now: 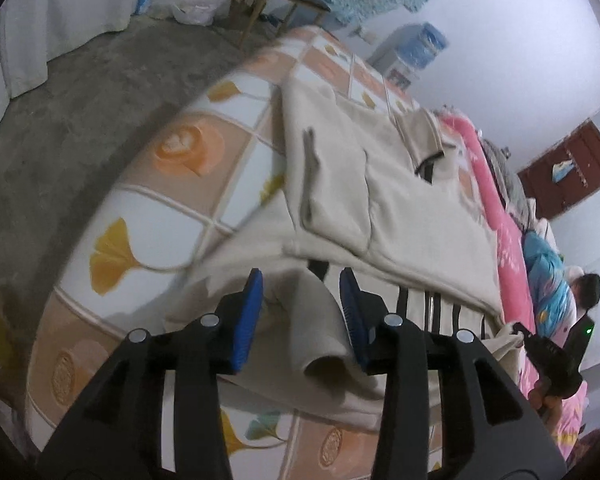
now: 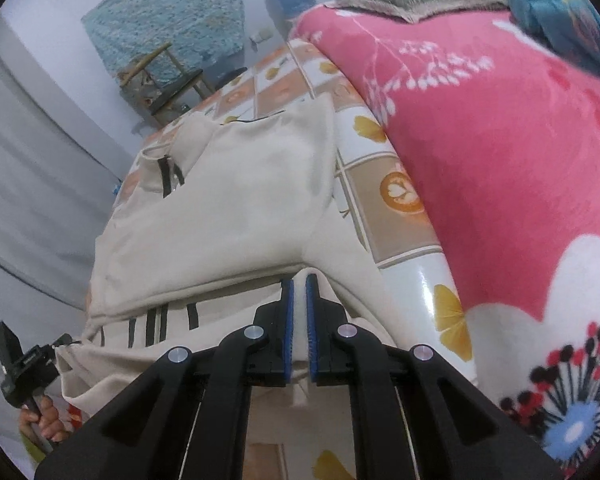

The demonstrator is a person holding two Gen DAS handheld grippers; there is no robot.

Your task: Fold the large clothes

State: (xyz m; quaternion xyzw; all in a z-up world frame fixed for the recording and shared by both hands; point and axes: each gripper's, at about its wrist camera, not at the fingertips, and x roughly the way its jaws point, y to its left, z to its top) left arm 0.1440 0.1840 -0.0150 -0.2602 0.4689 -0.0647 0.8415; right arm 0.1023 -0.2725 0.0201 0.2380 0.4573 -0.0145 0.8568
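So the cream sweatshirt (image 1: pixel 396 200) is lying flat on the bed (image 1: pixel 152 208), on the checked sheet with the yellow leaves. It's already partly folded, with a sleeve laid across the body and the black-striped part near the bottom edge.

Left hand-held gripper (image 1: pixel 302 316) is spread wide around a raised fold of the hem, pads not pinching it. Right hand-held gripper (image 2: pixel 299 320) is nearly closed, with a sliver of the fabric edge caught between its blue pads (image 2: pixel 287 320).

Looks to me like the bottom-to-top fold is being set up. Next the left one needs to clamp down, then both lift evenly toward the collar. The pink blanket (image 2: pixel 500 160) sits just beside the sweatshirt, so don't drag it.
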